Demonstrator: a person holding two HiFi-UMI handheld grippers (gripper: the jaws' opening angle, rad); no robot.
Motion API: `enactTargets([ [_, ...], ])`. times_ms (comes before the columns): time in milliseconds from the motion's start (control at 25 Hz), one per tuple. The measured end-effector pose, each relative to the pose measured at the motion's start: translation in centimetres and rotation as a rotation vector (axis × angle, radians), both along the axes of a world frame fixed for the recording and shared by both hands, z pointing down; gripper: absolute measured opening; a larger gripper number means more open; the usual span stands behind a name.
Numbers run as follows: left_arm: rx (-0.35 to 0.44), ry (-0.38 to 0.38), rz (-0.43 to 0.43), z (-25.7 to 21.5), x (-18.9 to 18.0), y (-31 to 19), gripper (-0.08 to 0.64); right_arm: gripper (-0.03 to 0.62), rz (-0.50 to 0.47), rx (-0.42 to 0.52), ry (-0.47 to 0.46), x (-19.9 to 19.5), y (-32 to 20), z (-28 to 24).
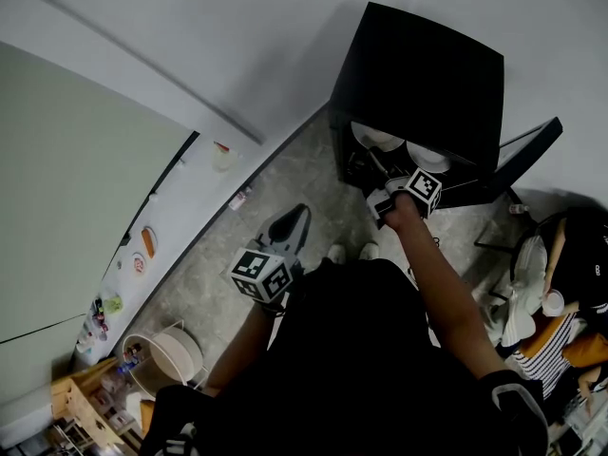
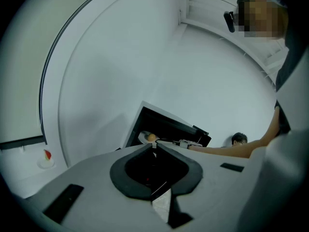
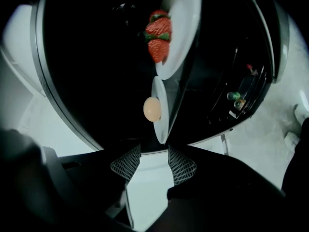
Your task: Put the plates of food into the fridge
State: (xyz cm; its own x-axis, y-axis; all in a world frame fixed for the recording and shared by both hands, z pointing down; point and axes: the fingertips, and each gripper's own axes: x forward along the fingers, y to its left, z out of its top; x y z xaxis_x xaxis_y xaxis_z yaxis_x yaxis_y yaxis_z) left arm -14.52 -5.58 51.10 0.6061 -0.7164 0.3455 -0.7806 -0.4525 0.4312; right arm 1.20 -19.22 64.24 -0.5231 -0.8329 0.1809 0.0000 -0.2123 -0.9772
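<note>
Black fridge [image 1: 418, 74], low, on the floor; door [image 1: 527, 155] swung open; inside, two white plates side by side on one shelf; far plate [image 3: 181, 28]: strawberries [image 3: 158, 35]; near plate [image 3: 161, 115]: one pale round item [image 3: 152, 108], egg-like; door rack [image 3: 236, 100]: small bottles, kind unclear; my right claw [image 3: 153, 161]: at the fridge mouth, jaws wide apart, nothing between them, near plate just ahead and not touched; my left claw [image 2: 155, 145]: held well back from the fridge, jaw tips together, nothing in them.
</note>
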Motion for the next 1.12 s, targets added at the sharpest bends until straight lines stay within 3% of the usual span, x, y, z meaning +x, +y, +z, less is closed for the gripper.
enactTargets([
  [160, -0.003, 0.006, 0.022, -0.1, 0.9, 0.1, 0.025, 0.16, 0.005, 0.004, -0.007, 0.7, 0.1, 0.9],
  [240, -0.002, 0.003, 0.032, -0.1, 1.3, 0.2, 0.025, 0.038, 0.003, 0.03, 0.019, 1.1, -0.3, 0.5],
  [720, -0.011, -0.013, 0.01, 0.2, 1.1, 0.8, 0.025, 0.034, 0.008, 0.04, 0.035, 1.7, -1.9, 0.5],
  [840, -0.006, -0.008, 0.006, 0.3, 1.0, 0.6, 0.025, 0.034, -0.051, 0.137, 0.079, 1.2, -1.7, -1.2],
  [1000, 0.001, -0.003, 0.014, 0.1, 1.4, 0.4, 0.025, 0.034, -0.117, 0.374, 0.229, 1.0, 0.5, -6.6],
  [1120, 0.002, 0.004, 0.039, 0.4, 2.2, 0.1, 0.025, 0.034, -0.15, 0.483, 0.326, 1.1, 2.6, -9.6],
])
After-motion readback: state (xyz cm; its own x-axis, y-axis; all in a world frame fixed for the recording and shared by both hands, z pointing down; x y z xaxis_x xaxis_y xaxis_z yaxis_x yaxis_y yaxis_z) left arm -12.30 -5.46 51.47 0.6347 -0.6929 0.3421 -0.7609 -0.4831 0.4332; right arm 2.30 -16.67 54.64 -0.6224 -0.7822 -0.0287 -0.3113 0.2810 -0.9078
